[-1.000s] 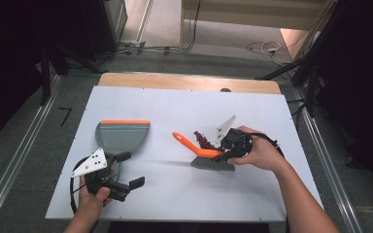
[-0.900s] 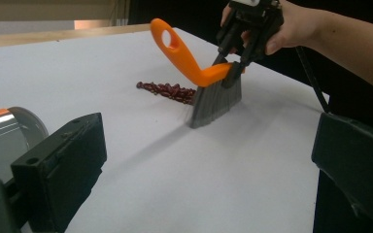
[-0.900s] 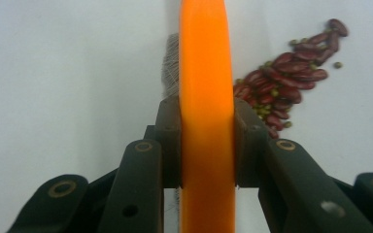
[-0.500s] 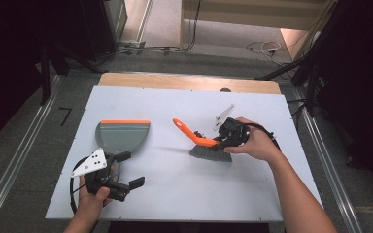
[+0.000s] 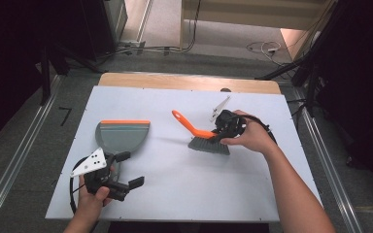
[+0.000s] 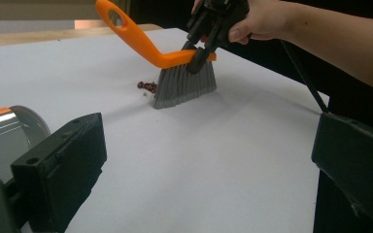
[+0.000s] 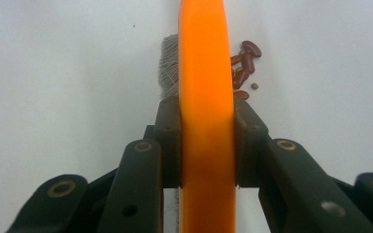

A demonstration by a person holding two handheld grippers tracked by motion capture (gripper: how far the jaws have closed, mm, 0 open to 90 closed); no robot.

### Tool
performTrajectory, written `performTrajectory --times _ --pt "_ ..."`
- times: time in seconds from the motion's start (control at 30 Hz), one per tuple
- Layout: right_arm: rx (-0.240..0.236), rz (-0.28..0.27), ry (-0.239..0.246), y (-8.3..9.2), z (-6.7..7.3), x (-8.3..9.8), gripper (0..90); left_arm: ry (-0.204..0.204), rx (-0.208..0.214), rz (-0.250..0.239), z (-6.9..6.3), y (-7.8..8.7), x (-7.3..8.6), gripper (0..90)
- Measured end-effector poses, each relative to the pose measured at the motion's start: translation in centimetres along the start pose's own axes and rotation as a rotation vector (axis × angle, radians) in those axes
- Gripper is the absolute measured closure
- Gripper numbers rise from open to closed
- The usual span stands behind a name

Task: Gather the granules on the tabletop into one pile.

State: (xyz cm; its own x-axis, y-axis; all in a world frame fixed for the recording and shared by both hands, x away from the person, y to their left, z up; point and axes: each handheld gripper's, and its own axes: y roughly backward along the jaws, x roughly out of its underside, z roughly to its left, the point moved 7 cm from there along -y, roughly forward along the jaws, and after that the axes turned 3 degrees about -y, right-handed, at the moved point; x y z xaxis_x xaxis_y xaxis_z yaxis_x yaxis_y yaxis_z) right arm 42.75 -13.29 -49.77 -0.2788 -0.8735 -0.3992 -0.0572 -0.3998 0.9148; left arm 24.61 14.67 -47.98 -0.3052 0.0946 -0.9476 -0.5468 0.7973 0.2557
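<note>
The grey dustpan [image 5: 121, 137] with its orange edge lay on the left part of the white table [image 5: 184, 189]. Its handle end sat just by the left gripper [image 5: 126, 170]. That gripper rested near the table's front edge with its jaws wide apart and nothing between them. Lots of bare table lay between the dustpan and the brush [image 5: 205, 138]. The brush stood right of the middle, bristles down on the table. The right gripper [image 5: 222, 130] was squeezed tight on its orange back. A small heap of red beans [image 6: 147, 86] lay right beside the bristles. Behind the brush the table still had room before its far wooden edge. Since the earlier picture the brush and right gripper had slid farther from the person, and the left gripper had stayed put.
</note>
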Motion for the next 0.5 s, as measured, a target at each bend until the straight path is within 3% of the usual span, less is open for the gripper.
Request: performTrajectory --times 0.3,0.5 --pt "0.008 -0.013 -0.003 -0.2 -1.1 -0.6 68.1 -0.001 -0.001 -0.003 0.0 0.1 0.0 0.4" --pt "0.050 -0.009 -0.015 0.0 -1.7 -0.8 68.2 -0.001 -0.001 0.001 0.0 0.1 0.0 0.4"
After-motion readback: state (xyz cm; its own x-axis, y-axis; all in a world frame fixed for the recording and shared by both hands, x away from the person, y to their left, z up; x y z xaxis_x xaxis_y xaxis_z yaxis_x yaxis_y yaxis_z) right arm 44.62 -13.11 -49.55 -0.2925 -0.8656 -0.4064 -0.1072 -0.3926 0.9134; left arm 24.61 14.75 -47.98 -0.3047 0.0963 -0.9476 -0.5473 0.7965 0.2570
